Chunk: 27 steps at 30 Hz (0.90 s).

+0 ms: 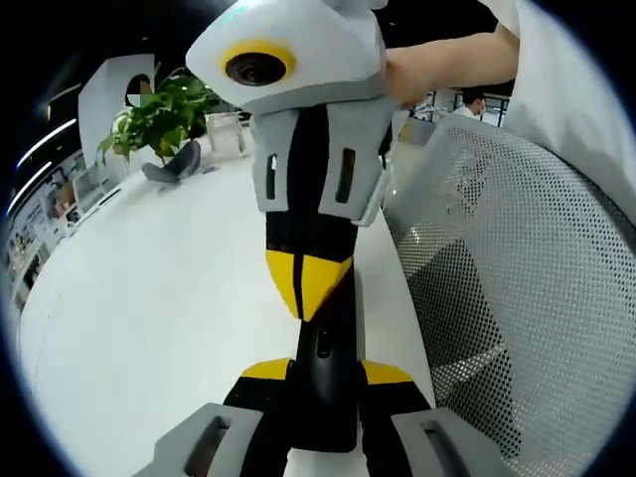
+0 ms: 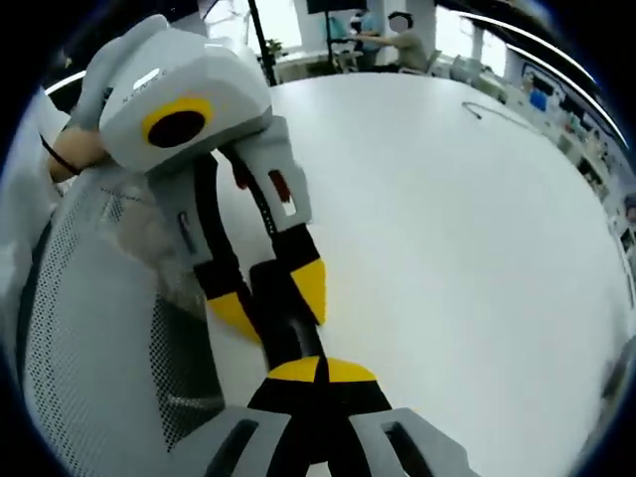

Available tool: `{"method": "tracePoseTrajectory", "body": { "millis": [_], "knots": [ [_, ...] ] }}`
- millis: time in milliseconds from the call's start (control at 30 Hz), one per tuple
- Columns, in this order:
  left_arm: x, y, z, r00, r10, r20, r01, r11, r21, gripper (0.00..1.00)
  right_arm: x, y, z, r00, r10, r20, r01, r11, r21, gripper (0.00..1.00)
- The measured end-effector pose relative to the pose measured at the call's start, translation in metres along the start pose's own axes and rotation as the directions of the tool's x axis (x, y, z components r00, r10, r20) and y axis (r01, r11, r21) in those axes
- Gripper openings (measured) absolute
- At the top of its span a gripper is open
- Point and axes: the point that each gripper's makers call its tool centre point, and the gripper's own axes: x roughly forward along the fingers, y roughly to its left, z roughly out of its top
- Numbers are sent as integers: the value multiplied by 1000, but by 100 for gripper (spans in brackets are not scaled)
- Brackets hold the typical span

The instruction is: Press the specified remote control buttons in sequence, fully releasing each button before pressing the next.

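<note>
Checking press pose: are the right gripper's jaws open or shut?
Shut: on the right gripper the yellow tips meet with no gap, at the black remote clamped by the left gripper.

left tongs (image 1: 323,383) clamping, right tongs (image 2: 320,370) closed, tips meeting

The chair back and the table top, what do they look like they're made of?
The chair back looks like pale grey woven mesh, likely a synthetic fabric: fine regular holes let darker shapes show through. The table has a smooth white top, probably laminate or painted board, with a soft sheen and no visible grain. The remote, held between the left gripper's jaws, looks like glossy black plastic.
</note>
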Motion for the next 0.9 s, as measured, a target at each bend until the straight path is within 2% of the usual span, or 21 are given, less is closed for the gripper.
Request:
{"method": "tracePoseTrajectory", "body": {
  "millis": [167, 333, 533, 633, 833, 900],
  "knots": [
    [0, 0, 0, 1000, -1, -1, 1, 1000, 2, 24, -1, 12, 5, 1000, 16, 25, -16, 1000, -25, 0],
    [0, 0, 1, 1000, -1, 0, 1, 1000, 1, 24, 2, 13, 9, 999, 23, 25, -22, 999, -47, 0],
    [1, -1, 1, 1000, -5, 0, 5, 1000, -2, 24, 4, 15, 7, 1000, 10, -18, -12, 993, -118, 0],
    [1, -1, 1, 1000, -7, 2, 7, 1000, -8, 24, 5, 16, 6, 999, -15, -43, 7, 983, -185, 0],
    [0, 0, 2, 1000, -18, 24, 20, 996, -82, 25, 6, 17, 6, 996, -51, -66, 32, 964, -263, 0],
    [0, 0, 1, 1000, -20, 22, 21, 998, -67, 25, 6, 17, 5, 996, -57, -68, 36, 960, -277, 0]
  ]
}}
